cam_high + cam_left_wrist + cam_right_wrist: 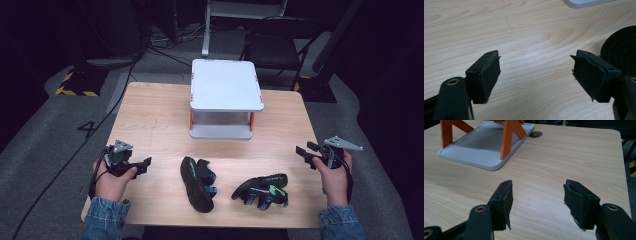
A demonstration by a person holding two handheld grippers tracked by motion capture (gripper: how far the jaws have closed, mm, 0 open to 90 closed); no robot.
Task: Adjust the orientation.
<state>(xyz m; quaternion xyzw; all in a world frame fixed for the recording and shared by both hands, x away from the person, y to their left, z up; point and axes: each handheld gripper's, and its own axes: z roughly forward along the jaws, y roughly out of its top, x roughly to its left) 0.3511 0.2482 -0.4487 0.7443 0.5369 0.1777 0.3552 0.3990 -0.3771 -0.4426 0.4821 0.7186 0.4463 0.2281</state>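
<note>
Two black sandals with teal trim lie near the table's front edge: one sandal [196, 183] on its side at the middle, the other sandal [261, 190] to its right. A curved black sole [621, 42] of the nearer sandal shows at the right of the left gripper view. My left gripper [146, 165] hovers left of the sandals, open and holding nothing [535, 75]. My right gripper [301, 152] is at the table's right side, open and holding nothing as well [537, 200]. A white two-tier shelf [226, 84] with orange legs [507, 138] stands at the back middle.
The wooden table [150, 120] has bare surface on both sides of the shelf. A cable hole [535, 134] sits beyond the shelf's base plate [484, 143]. Behind the table are a chair [272, 47], cables and dark stands on the grey floor.
</note>
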